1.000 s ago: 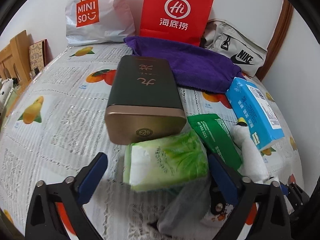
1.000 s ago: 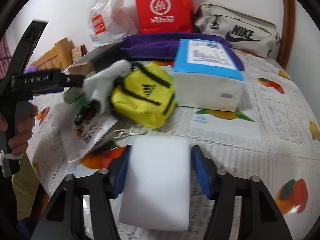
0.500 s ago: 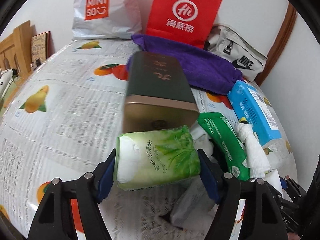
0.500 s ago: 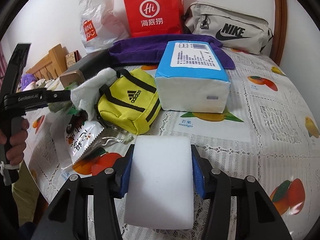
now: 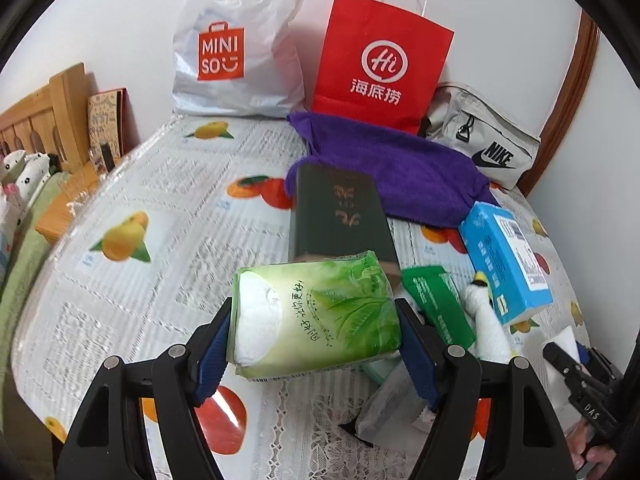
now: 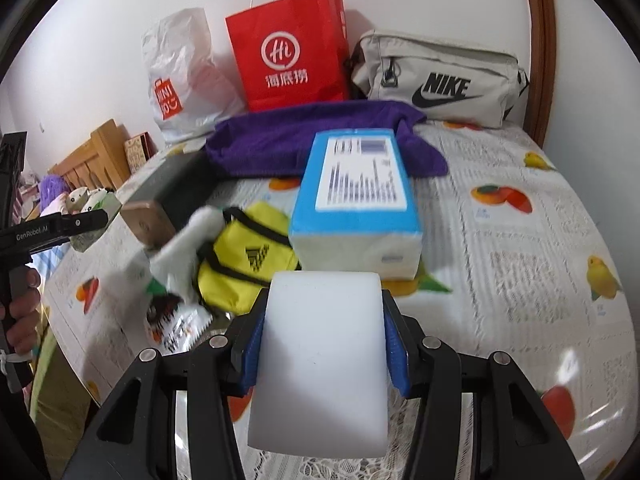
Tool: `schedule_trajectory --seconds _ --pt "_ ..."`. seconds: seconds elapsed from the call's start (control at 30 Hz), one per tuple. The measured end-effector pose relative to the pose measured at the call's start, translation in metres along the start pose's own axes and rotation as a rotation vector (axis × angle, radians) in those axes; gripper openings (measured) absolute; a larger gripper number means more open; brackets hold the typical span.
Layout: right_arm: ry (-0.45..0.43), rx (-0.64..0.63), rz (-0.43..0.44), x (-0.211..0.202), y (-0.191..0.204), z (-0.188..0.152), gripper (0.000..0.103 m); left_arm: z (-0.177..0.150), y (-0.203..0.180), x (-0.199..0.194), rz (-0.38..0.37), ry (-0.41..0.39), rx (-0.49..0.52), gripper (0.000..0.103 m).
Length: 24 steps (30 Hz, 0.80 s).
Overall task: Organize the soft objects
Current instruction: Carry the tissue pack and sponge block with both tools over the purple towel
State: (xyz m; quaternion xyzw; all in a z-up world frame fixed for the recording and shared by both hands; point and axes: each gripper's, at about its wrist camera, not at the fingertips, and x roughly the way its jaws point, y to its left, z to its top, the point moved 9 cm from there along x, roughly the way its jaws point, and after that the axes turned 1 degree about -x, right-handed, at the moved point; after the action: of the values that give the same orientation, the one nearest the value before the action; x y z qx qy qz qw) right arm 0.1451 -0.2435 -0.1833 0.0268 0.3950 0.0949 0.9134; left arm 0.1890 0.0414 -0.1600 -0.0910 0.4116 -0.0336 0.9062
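My left gripper [image 5: 316,344] is shut on a green tissue pack [image 5: 316,312] and holds it above the table, in front of a dark green tin box [image 5: 340,216]. My right gripper [image 6: 322,344] is shut on a white sponge block [image 6: 320,360], lifted over the fruit-print tablecloth [image 6: 520,240]. A blue tissue box [image 6: 356,200], a yellow Adidas pouch [image 6: 244,268], a white cloth [image 6: 188,248] and a purple towel [image 6: 304,140] lie ahead. The left gripper also shows at the left edge of the right wrist view [image 6: 80,224].
A red paper bag [image 5: 380,60], a white Miniso bag [image 5: 236,44] and a grey Nike bag [image 5: 480,136] stand against the back wall. A green wipes pack [image 5: 436,300] and a snack packet [image 6: 176,324] lie among the pile. A wooden headboard [image 5: 40,116] is at left.
The left gripper closed on the green tissue pack and lifted it. The right gripper raised the white sponge and moved toward the blue box.
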Motion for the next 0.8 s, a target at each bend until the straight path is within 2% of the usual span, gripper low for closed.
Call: schedule_trajectory --seconds 0.4,0.8 --pt "-0.029 -0.013 -0.015 0.0 -0.007 0.067 0.05 0.045 -0.006 0.001 0.033 -0.009 0.017 0.074" --pt "-0.025 -0.007 -0.054 0.03 -0.016 0.133 0.051 0.089 -0.008 0.021 0.042 -0.002 0.018 0.074"
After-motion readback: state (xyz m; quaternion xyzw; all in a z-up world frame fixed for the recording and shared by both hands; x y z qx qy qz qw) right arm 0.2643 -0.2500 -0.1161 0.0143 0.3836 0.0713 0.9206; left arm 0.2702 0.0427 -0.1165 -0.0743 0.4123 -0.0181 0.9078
